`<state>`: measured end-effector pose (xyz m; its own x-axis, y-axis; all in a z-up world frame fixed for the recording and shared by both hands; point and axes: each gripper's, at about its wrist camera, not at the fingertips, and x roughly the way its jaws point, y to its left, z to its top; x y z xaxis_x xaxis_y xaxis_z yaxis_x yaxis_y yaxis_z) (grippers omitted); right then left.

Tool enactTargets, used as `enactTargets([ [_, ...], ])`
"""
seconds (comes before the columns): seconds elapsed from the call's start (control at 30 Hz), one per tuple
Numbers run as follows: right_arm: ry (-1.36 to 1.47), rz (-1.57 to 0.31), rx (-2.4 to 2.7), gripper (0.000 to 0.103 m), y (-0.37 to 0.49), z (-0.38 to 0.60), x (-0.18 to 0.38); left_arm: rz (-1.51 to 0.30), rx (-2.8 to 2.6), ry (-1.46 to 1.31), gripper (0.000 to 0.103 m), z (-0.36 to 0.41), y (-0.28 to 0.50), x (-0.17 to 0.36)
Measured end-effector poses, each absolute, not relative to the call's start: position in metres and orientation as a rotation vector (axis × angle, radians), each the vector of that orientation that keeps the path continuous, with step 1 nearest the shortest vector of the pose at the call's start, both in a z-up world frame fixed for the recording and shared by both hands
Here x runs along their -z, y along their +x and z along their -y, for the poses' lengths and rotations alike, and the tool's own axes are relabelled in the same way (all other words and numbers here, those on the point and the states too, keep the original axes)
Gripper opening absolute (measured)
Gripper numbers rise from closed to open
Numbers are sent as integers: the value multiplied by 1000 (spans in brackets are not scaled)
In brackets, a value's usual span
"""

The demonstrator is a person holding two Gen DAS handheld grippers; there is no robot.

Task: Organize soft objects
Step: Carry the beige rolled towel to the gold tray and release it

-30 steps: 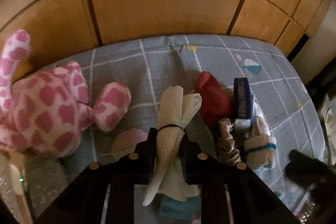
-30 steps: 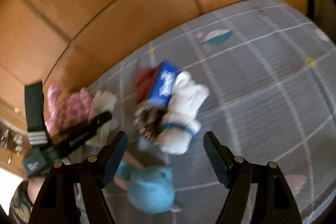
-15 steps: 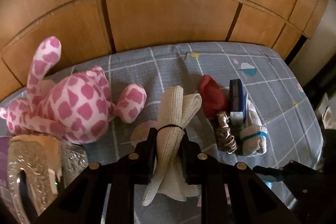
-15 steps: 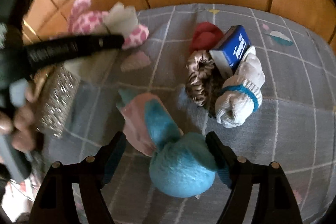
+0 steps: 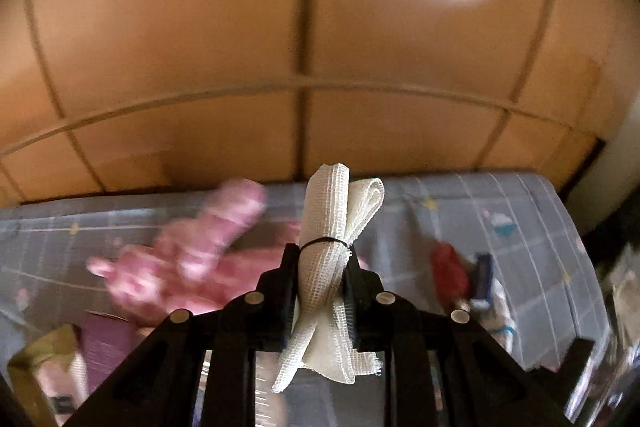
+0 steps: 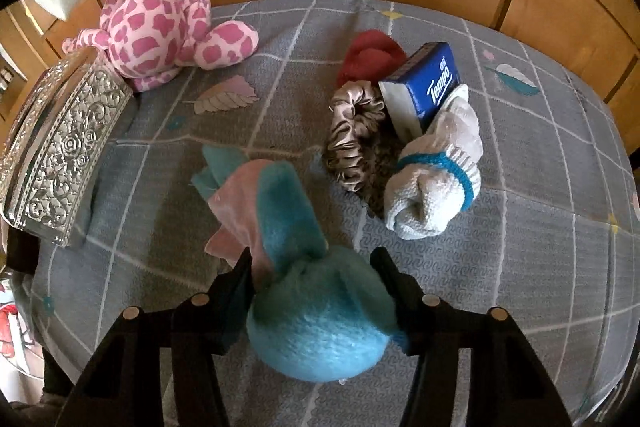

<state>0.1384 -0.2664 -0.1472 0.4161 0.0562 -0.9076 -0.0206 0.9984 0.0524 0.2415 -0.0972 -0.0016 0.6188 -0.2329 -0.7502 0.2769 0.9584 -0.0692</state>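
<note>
**Count of things on the grey checked cover**

One pink spotted plush toy. One embossed silver box. One blue tissue pack. One red cloth bundle. One satin scrunchie, with something darker and furry under it that may be a second one (too hidden to say). One white sock roll with a blue band. One blue and pink fuzzy sock ball. One white waffle cloth tied with a black band. Two grippers, one per hand.
</note>
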Motion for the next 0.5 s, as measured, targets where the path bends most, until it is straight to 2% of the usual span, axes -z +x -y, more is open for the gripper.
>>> enactTargets([
  [0.27,9,-1138,-44,58,138,261,149,-826,106,-51,20,-6,269,-25],
  [0.5,-29,-1135,-36,58,138,258,150,-797,-52,-103,20,-111,249,-30],
])
